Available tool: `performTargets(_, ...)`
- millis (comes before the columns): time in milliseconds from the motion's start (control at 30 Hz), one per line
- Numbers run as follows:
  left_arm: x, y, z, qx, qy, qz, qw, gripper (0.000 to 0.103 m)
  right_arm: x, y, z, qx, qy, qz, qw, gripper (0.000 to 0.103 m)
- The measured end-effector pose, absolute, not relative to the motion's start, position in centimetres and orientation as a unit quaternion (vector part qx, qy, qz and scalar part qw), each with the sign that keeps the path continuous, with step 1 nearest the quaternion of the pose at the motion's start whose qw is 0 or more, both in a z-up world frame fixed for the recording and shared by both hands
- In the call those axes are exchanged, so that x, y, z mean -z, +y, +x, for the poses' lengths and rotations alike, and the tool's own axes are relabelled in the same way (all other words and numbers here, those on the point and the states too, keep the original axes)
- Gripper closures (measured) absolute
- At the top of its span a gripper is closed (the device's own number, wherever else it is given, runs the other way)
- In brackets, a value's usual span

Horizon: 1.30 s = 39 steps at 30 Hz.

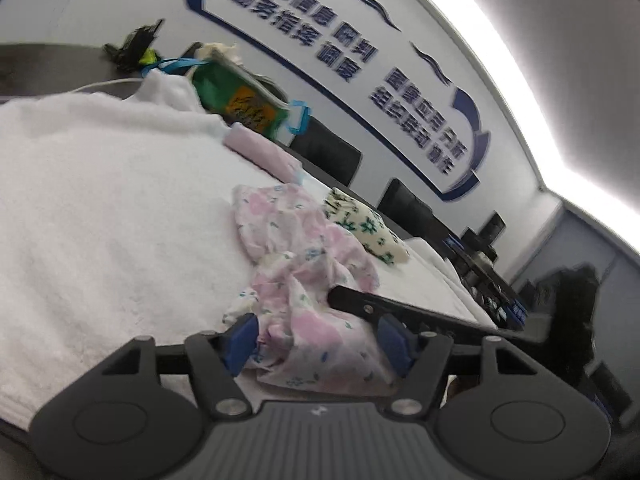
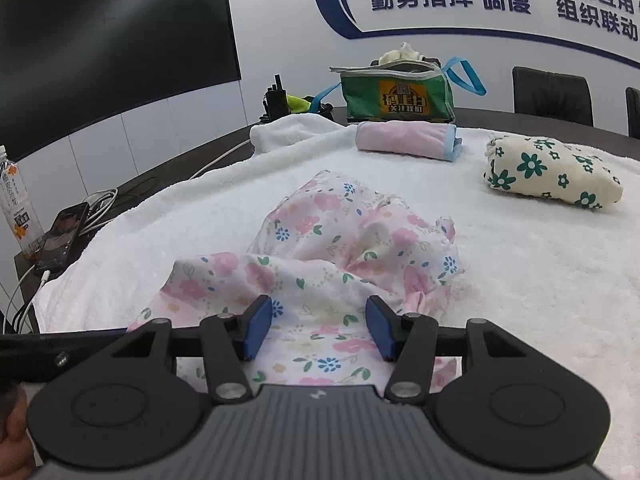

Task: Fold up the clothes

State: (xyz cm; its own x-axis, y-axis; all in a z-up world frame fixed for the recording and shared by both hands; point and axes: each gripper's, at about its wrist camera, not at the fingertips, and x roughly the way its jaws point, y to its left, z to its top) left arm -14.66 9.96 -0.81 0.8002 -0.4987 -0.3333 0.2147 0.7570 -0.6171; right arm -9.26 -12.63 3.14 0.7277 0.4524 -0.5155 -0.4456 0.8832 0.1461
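A crumpled pink floral garment [image 2: 340, 248] lies on a white towel [image 2: 540, 280] that covers the table; it also shows in the left wrist view [image 1: 304, 280]. My right gripper [image 2: 318, 330] is open, its blue pads [image 2: 258, 330] on either side of the garment's near edge, with cloth lying between them. My left gripper [image 1: 318, 346] is open too, its pads [image 1: 242, 344] astride another part of the same garment. A black finger of the other gripper [image 1: 400, 312] reaches in from the right above the cloth.
A folded pink garment [image 2: 404, 140] and a folded cream garment with green flowers [image 2: 552, 174] lie at the back of the towel. A green bag [image 2: 400, 94] stands behind them. A phone [image 2: 62, 236], cables and a bottle [image 2: 18, 208] sit at the left. Black chairs [image 2: 552, 94] stand behind the table.
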Motion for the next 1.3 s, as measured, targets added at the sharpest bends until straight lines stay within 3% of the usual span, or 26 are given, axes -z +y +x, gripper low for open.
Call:
performTargets(33, 0.9, 10.1, -14.5, 0.194, 0.248, -0.299, 0.901, 0.056, -3.2, -12.8, -9.3, -0.243, 0.276, 0.009, 0.93, 0.049)
performTargets(67, 1.0, 10.4, -14.5, 0.193, 0.247, -0.311, 0.897, 0.075, -3.4, -13.0, -9.4, -0.244, 0.272, 0.015, 0.931, 0.049)
performTargets(100, 1.0, 10.6, -14.4, 0.194, 0.246, -0.322, 0.893, 0.082, -3.6, -13.2, -9.4, -0.246, 0.268, 0.02, 0.931, 0.049)
performTargets(267, 1.3, 11.2, -14.0, 0.22, 0.234, -0.373, 0.87, 0.091, -4.9, -13.1, -10.1, -0.269, 0.227, 0.009, 0.936, 0.049)
performTargets(400, 2.6, 11.8, -13.0, 0.222, 0.255, -0.418, 0.844, 0.092, -5.6, -11.8, -10.4, -0.292, 0.205, -0.018, 0.934, 0.05)
performTargets(533, 4.2, 12.8, -12.1, 0.215, 0.276, -0.455, 0.819, 0.092, -5.1, -10.0, -9.1, -0.313, 0.232, -0.039, 0.92, 0.071)
performTargets(667, 4.1, 12.7, -11.7, 0.209, 0.284, -0.443, 0.824, 0.092, -3.8, -8.6, -7.5, -0.306, 0.27, -0.054, 0.911, 0.071)
performTargets(800, 3.9, 12.4, -11.5, 0.202, 0.29, -0.429, 0.831, 0.093, -2.8, -7.7, -6.6, -0.289, 0.291, -0.065, 0.91, 0.071)
performTargets(900, 3.4, 12.8, -11.6, 0.21, 0.293, -0.423, 0.831, 0.087, -2.9, -7.9, -7.0, -0.292, 0.288, -0.067, 0.909, 0.071)
performTargets(967, 2.9, 13.1, -12.1, 0.219, 0.285, -0.418, 0.834, 0.069, -3.5, -8.7, -7.6, -0.299, 0.275, -0.06, 0.912, 0.069)
performTargets(1067, 2.0, 13.0, -13.4, 0.226, 0.271, -0.395, 0.848, 0.06, -5.0, -10.5, -9.1, -0.309, 0.244, -0.045, 0.918, 0.059)
performTargets(1167, 0.6, 12.7, -14.2, 0.218, 0.248, -0.361, 0.872, 0.06, -6.0, -13.1, -10.2, -0.279, 0.229, -0.026, 0.932, 0.05)
performTargets(1300, -1.3, 11.4, -14.4, 0.19, 0.201, -0.312, 0.909, 0.058, -6.1, -16.4, -10.6, -0.234, 0.239, 0.016, 0.942, 0.049)
